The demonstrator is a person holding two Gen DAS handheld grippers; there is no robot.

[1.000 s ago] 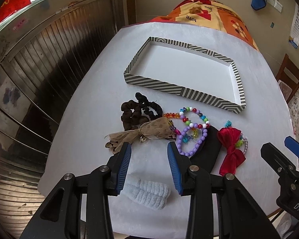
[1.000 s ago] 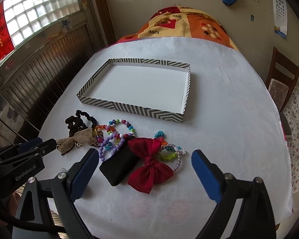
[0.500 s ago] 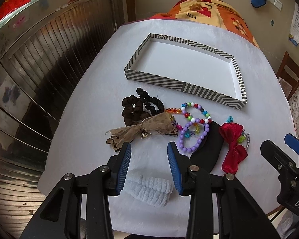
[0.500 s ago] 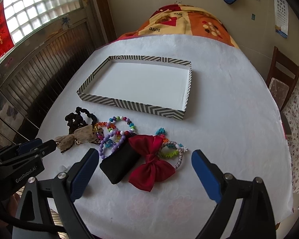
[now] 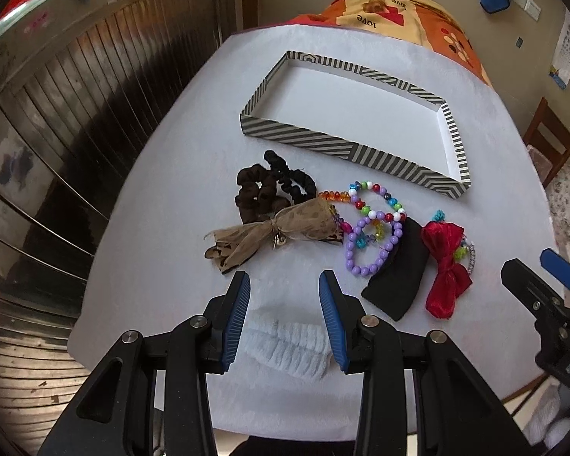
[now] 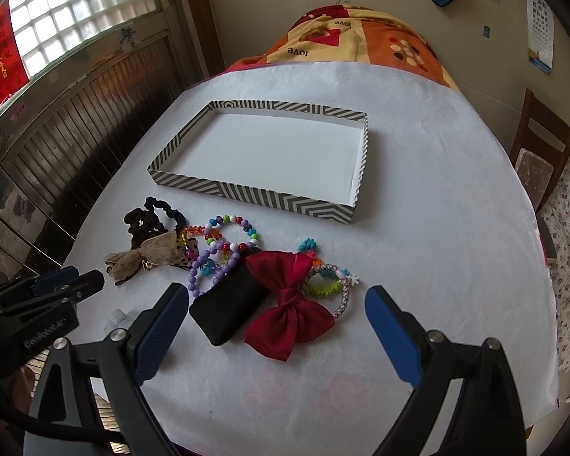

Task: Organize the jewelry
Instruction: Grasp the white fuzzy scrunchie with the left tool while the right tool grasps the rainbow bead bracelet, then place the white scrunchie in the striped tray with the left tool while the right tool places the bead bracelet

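A striped shallow tray (image 5: pixel 345 150) (image 6: pixel 254 193) with a bare white floor lies at the far middle of the white table. In front of it sits a heap: dark scrunchies (image 5: pixel 266 190) (image 6: pixel 148 218), a tan gauze bow (image 5: pixel 285 230) (image 6: pixel 148 254), bead bracelets (image 5: pixel 368 228) (image 6: pixel 224 243), a black pouch (image 5: pixel 399 277) (image 6: pixel 228 307), a red bow (image 5: pixel 446 266) (image 6: pixel 290 300) and a braided bracelet (image 6: pixel 338 285). A pale fluffy scrunchie (image 5: pixel 285 345) lies between the fingers of my open left gripper (image 5: pixel 285 288). My right gripper (image 6: pixel 277 304) stands wide open over the pouch and red bow.
A dark slatted wall panel (image 5: pixel 76 121) runs along the table's left edge. An orange patterned blanket (image 6: pixel 357 45) lies past the table's far end. A wooden chair (image 6: pixel 539 159) stands to the right. Bare tablecloth stretches right of the tray (image 6: pixel 437 190).
Both grippers have drawn back toward the near edge, so the heap and tray look farther off. The fluffy scrunchie now lies fully between the left fingers. Nothing was taken hold of.
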